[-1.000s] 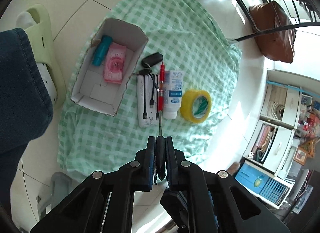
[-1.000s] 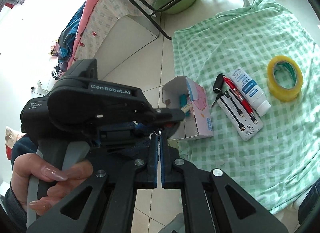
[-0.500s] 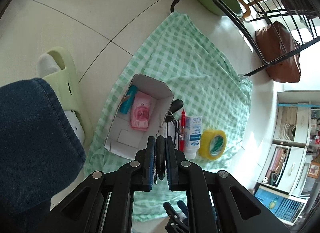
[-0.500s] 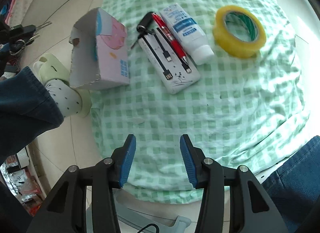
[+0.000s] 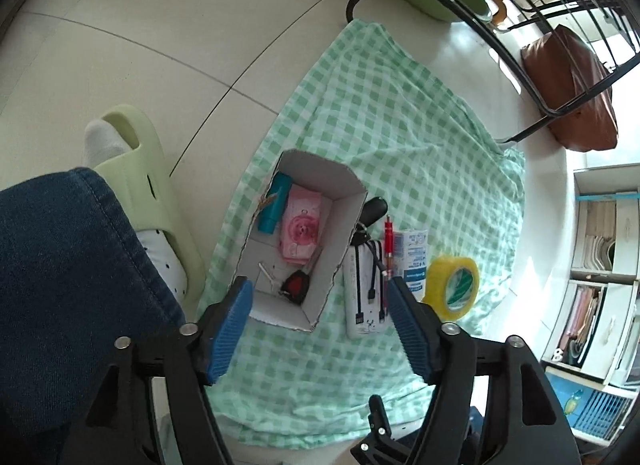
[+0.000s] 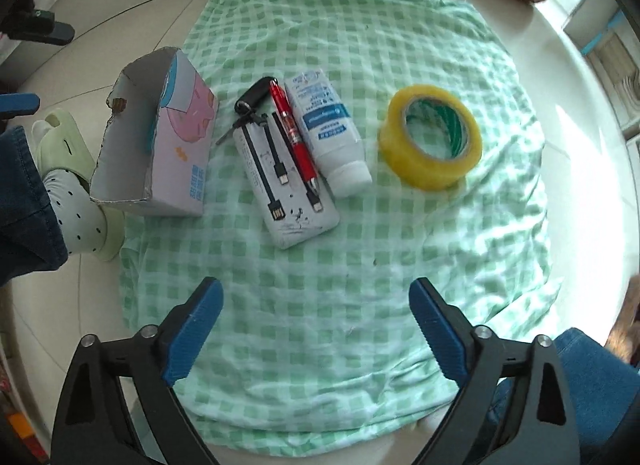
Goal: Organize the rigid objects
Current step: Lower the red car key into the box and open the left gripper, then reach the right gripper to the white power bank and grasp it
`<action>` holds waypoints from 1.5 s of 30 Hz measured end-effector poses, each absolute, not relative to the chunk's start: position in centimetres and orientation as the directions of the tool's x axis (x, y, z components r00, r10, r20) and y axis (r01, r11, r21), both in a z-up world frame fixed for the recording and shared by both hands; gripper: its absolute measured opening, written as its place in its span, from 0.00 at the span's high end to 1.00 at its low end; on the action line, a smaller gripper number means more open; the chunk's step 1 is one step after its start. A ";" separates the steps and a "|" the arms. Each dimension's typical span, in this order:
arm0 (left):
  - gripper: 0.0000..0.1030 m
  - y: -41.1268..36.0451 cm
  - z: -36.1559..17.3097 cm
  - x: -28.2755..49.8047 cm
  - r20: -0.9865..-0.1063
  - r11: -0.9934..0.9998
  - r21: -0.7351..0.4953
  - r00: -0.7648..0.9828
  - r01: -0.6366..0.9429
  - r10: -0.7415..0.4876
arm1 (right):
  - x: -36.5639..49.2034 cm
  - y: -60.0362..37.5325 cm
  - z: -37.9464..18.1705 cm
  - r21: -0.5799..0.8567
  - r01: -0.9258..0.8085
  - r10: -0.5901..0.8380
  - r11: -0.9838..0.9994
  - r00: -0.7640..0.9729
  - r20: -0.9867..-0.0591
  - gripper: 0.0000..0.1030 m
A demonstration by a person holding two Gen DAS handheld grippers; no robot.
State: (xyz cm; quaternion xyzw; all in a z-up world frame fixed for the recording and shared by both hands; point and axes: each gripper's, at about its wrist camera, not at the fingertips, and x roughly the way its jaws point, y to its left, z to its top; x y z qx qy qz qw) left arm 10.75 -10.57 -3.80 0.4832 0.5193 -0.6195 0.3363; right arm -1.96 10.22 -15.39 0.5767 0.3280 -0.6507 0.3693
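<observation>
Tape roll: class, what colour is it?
Yellow tape roll, seen best in the right wrist view.

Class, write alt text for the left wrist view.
An open cardboard box on a green checked cloth holds a teal tube, a pink packet and a key fob. The open left gripper hovers above it.
</observation>
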 end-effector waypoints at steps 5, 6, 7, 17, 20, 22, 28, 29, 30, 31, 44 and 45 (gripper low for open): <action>0.26 -10.7 -5.0 10.2 -0.951 -0.222 -0.294 -0.263 0.930 0.161 | -1.8 9.3 -17.4 -0.087 0.903 -0.004 -0.422 -0.098 -0.995 0.04; 0.26 -10.8 -5.1 10.2 -0.952 -0.223 -0.290 -0.256 0.931 0.170 | -1.9 9.3 -17.8 -0.095 0.910 0.012 -0.404 -0.099 -0.995 0.04; 0.26 -10.8 -5.2 10.1 -0.953 -0.227 -0.285 -0.249 0.931 0.175 | -2.1 9.3 -18.1 -0.097 0.914 0.018 -0.393 -0.098 -0.995 0.04; 0.25 -10.9 -5.9 9.0 -0.958 -0.257 -0.267 -0.226 0.929 0.178 | -3.7 4.2 -19.4 0.017 0.944 -0.009 -0.329 0.014 -1.000 0.15; 0.25 -11.2 -6.2 9.5 -0.954 -0.226 -0.273 -0.234 0.935 0.187 | -4.0 1.2 -21.1 0.096 0.939 0.010 -0.330 0.105 -0.994 0.29; 0.25 -11.4 -6.4 9.9 -0.950 -0.194 -0.284 -0.247 0.939 0.194 | -4.2 -0.8 -21.8 0.090 0.940 0.026 -0.330 0.105 -0.994 0.29; 0.25 -12.2 -6.7 10.9 -0.940 -0.115 -0.301 -0.275 0.947 0.203 | -3.6 -6.6 -23.4 0.084 0.958 0.039 -0.273 0.098 -0.994 0.31; 0.25 -12.3 -6.7 11.0 -0.938 -0.105 -0.303 -0.278 0.947 0.206 | -3.5 -7.3 -23.9 0.078 0.961 0.061 -0.266 0.098 -0.993 0.43; 0.25 -12.3 -6.8 11.0 -0.937 -0.098 -0.305 -0.280 0.947 0.210 | -3.3 -7.8 -24.5 0.079 0.962 0.087 -0.262 0.105 -0.991 0.66; 0.25 -12.4 -6.9 11.0 -0.935 -0.095 -0.307 -0.282 0.947 0.215 | -3.3 -8.1 -25.1 0.089 0.960 0.112 -0.267 0.123 -0.986 0.76; 0.25 -11.9 -6.6 11.5 -0.923 -0.058 -0.334 -0.314 0.941 0.222 | -2.8 -2.1 -17.0 0.353 0.873 -0.123 -0.337 0.331 -0.936 0.98; 0.25 -11.8 -6.5 11.6 -0.922 -0.057 -0.336 -0.316 0.940 0.222 | -2.5 -1.6 -16.6 0.348 0.875 -0.123 -0.337 0.326 -0.937 0.98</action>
